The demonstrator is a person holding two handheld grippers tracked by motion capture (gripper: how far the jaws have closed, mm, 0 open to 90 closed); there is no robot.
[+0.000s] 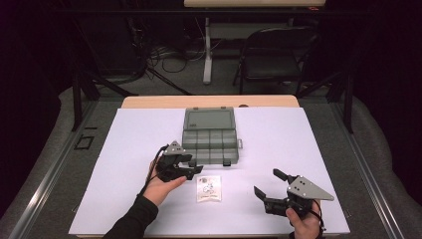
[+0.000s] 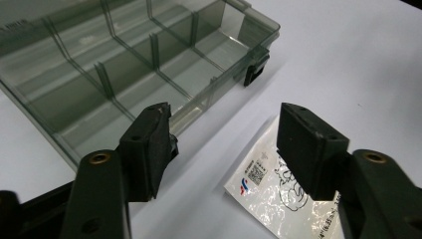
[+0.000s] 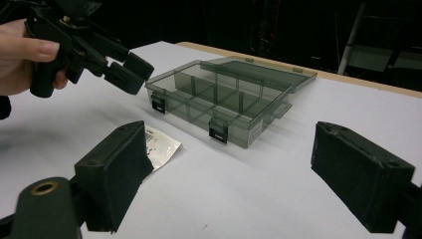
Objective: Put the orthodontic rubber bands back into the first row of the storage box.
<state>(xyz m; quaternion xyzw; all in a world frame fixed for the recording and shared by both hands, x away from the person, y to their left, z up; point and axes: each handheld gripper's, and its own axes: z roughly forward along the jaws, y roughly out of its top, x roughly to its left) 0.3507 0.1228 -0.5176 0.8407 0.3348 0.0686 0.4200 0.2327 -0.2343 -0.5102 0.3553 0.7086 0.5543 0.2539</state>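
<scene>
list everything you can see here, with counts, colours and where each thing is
organiser box: 1, smoky grey clear plastic, lid open, compartments empty, middle of the sheet toward its far edge
packet: 1, white and clear with printed drawing, flat on the sheet just in front of the box
white sheet: 1, covers the tabletop
table: 1, light wood, edge shows beyond the sheet
folding chair: 1, black, on the floor behind the table
left tongs: 1, black, open, above the sheet beside the packet's left edge
right tongs: 1, black, open, near the sheet's front right
hands: 2, one on each tongs, dark sleeve on the left
</scene>
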